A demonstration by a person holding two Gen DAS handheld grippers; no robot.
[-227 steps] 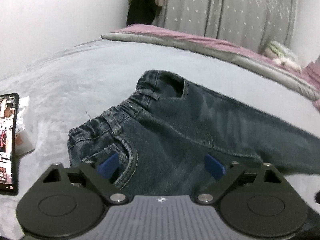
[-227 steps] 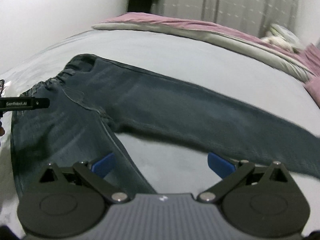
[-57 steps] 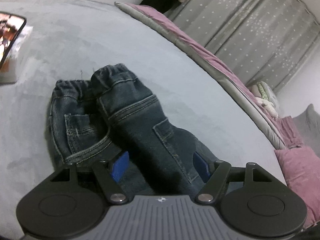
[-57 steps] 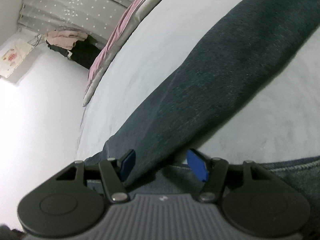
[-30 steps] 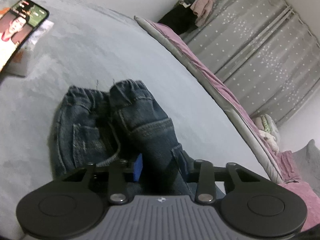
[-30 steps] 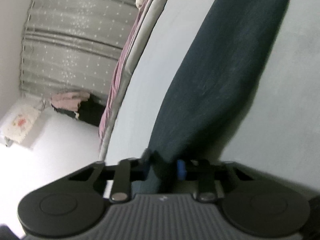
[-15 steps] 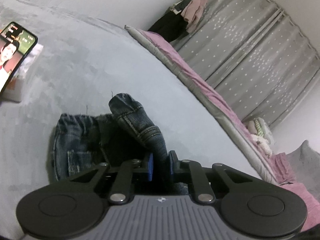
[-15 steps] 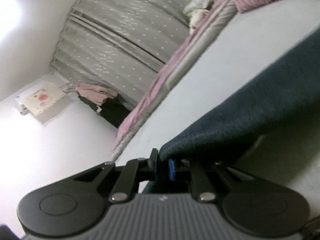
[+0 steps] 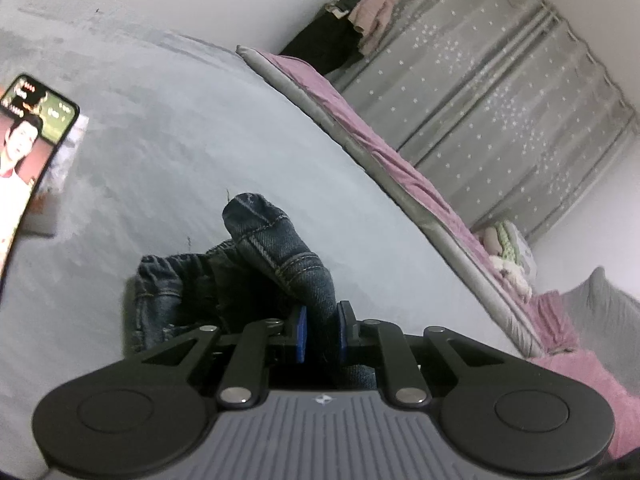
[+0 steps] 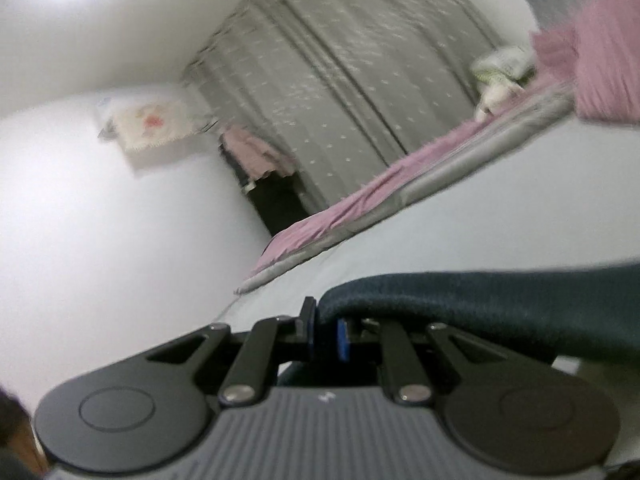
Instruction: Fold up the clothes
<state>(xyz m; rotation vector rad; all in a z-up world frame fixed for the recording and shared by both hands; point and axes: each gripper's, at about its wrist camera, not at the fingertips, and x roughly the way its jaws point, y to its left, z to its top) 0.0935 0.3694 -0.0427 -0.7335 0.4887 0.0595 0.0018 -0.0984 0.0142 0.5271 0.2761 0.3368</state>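
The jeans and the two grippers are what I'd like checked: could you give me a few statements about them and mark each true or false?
1. The left gripper is shut on a fold of the jeans. True.
2. The right gripper is open with nothing between its fingers. False: it is shut on the dark denim.
3. The phone lies on the bed with its screen lit. True.
4. The jeans lie spread flat with both legs apart. False: the waist end is bunched and lifted at the left gripper.
5. The curtain is plain red. False: it is grey with small pale dots.
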